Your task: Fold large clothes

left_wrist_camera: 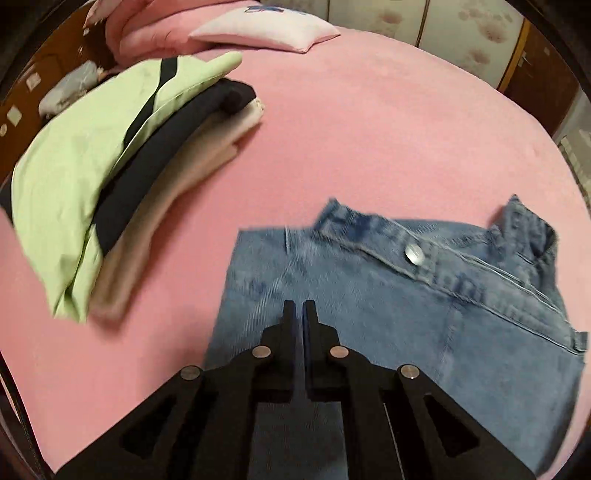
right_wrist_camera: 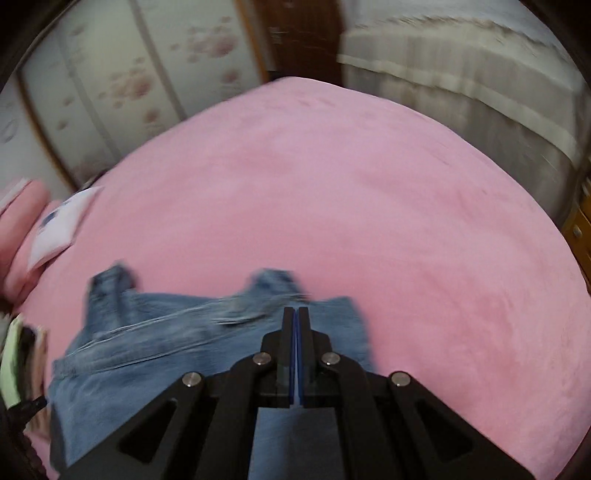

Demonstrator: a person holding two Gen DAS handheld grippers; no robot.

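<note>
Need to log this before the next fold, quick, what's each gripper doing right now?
Left gripper: closed, nothing between its fingers, above the jeans.
Right gripper: closed, holding nothing, also over the jeans.

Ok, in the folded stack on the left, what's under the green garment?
Under the green garment lies a dark navy piece, and below that a beige one, resting on the pink bedspread. Only their edges show; the rest, and anything between them, is covered.

Nothing readable here: the pillow carries a blue print, too blurred and cut off to make out, and the jeans button shows no legible mark.
</note>
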